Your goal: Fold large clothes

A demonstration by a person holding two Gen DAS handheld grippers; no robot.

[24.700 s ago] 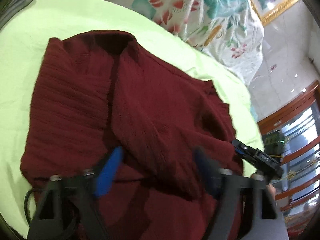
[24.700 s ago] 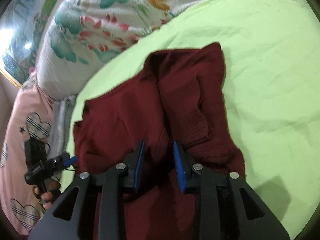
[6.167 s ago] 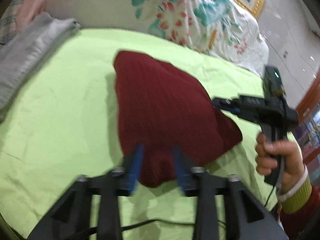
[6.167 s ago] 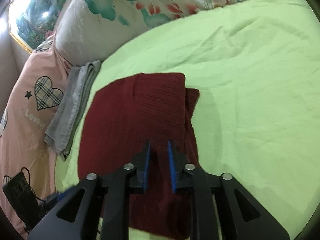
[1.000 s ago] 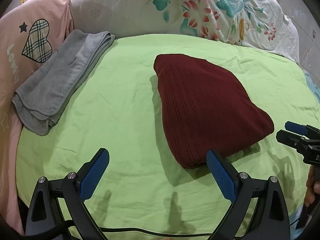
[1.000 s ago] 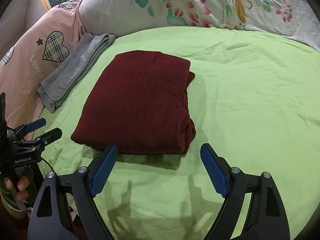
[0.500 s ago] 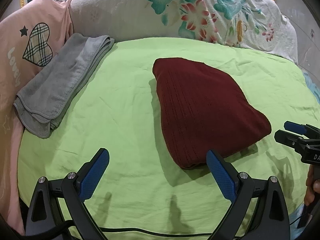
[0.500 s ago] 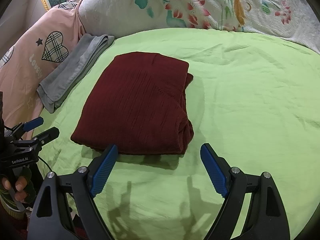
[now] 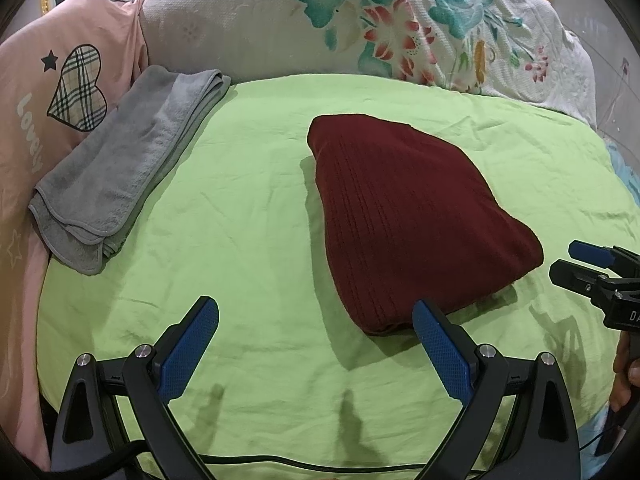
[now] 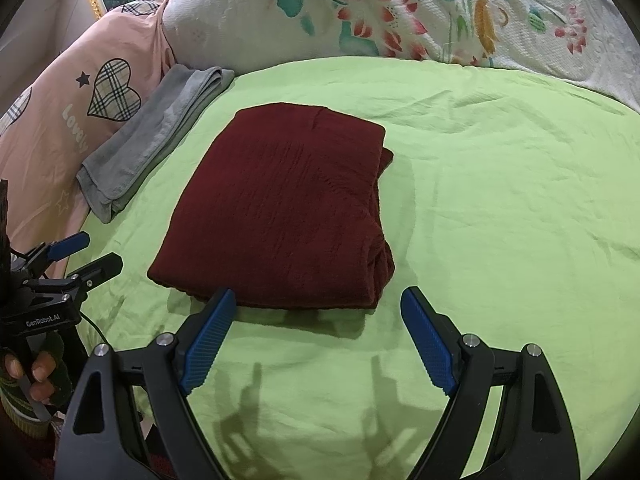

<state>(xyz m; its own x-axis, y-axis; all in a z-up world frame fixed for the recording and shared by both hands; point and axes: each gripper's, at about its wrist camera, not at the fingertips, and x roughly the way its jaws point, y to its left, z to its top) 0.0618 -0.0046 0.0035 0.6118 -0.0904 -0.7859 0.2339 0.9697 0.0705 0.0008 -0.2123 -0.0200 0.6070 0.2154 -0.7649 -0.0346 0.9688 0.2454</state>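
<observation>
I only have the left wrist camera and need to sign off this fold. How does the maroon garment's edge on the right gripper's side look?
Observer: On the maroon garment, a lower layer pokes out past the top layer at the far right corner.
Operator: Is the right gripper holding anything?
Observer: No. The right gripper is wide open with nothing between its pads, just in front of the garment's near edge.
Operator: And my left gripper, seen from there?
Observer: The left gripper sits off the garment's near left corner, apart from it; a hand grips its handle.
</observation>
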